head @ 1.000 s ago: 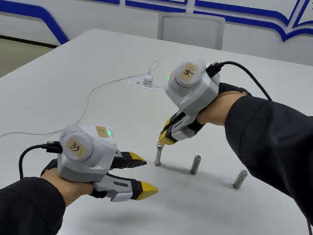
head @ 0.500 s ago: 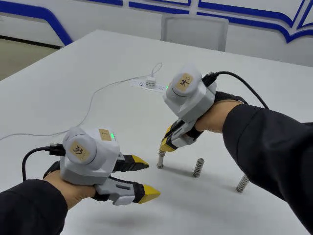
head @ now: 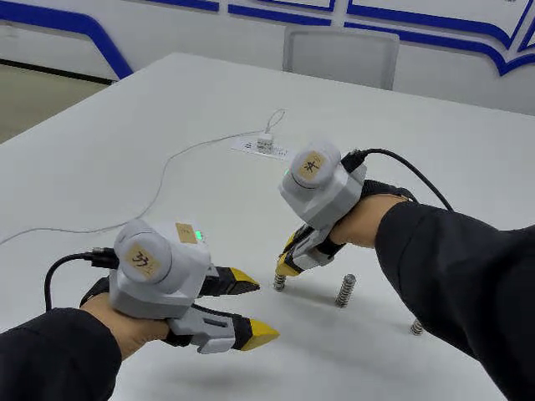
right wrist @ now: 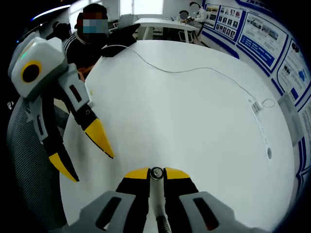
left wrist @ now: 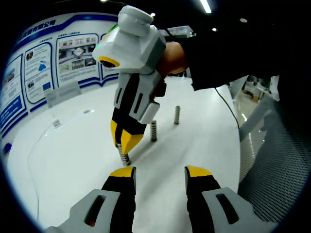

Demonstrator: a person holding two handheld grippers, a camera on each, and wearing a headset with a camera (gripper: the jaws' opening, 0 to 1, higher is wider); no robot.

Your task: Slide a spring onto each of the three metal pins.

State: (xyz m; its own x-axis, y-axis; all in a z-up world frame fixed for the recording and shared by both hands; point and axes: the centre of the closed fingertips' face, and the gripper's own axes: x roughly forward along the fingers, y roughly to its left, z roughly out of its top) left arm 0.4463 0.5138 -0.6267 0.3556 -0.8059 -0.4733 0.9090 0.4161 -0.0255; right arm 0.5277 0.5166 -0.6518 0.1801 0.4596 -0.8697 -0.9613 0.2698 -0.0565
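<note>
Clamps right gripper (head: 284,269) shut on a coil-wrapped metal pin (head: 279,283); holds left gripper (head: 253,307) parted, empty. Works over a white table (head: 125,150), blue-striped wall (head: 192,29) behind.

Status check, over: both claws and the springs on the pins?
Left claw open, hovering above white table. Right claw shut on upright silver metal pin, coil spring beneath. Two more upright springs beside it, nothing blocking.

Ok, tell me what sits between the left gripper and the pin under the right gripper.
Bare white table, nothing else. The left gripper view shows it best: the left gripper, jaws open, points at the pin, which the right gripper pinches.
</note>
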